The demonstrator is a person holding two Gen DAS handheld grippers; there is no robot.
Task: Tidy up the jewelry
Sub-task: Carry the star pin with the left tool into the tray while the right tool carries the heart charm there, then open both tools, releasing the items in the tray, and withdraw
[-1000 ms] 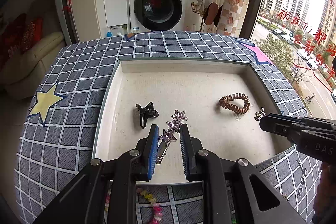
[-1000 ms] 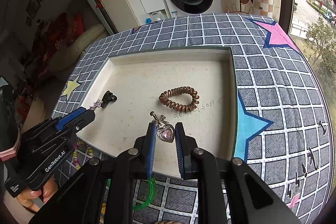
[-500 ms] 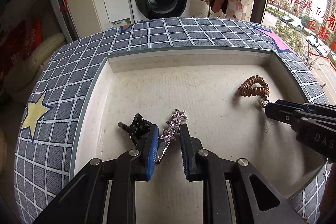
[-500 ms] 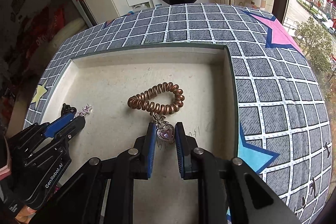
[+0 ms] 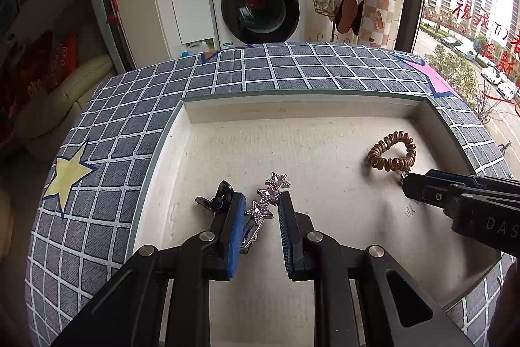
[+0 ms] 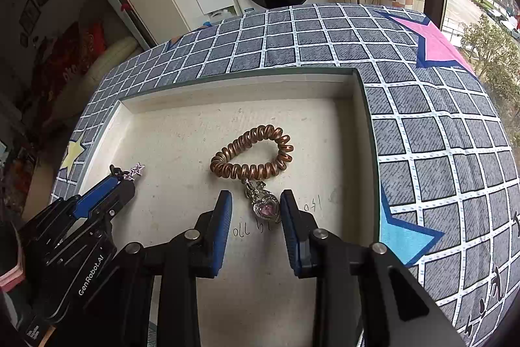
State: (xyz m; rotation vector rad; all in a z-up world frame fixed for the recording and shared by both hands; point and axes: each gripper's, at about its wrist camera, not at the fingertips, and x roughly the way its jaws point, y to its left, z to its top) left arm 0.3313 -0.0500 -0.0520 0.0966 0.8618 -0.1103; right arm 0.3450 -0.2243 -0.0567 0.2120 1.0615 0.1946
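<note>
The right gripper (image 6: 256,217) has just been opening its jaws, and the heart pendant (image 6: 267,210) lies between them on the floor of the tray (image 6: 240,80). The left pad stands clearly away from it; the right pad is very near its edge, and I cannot tell if it touches. The pendant lies just below the copper spiral hair tie (image 6: 252,156), its small metal top almost against the coils.

The left gripper (image 5: 260,217) is clenched on the star hair clip (image 5: 265,200). The clip runs slanted between the blue pads, with its metal end low against the left pad and its top star beyond the fingertips. A black claw clip (image 5: 218,199) lies just beside the left finger, touching it or nearly so.

In the left wrist view the pendant is hidden behind the tip of the right gripper (image 5: 406,182), and the claw clip is partly covered by the finger. In the right wrist view only one star and a dark bit of the claw clip show past the left gripper (image 6: 131,176). Faint handwriting on the tray floor is not readable.

Counted: two grippers, one tray, one spiral tie, one pendant, one claw clip, one star clip with three stars.
</note>
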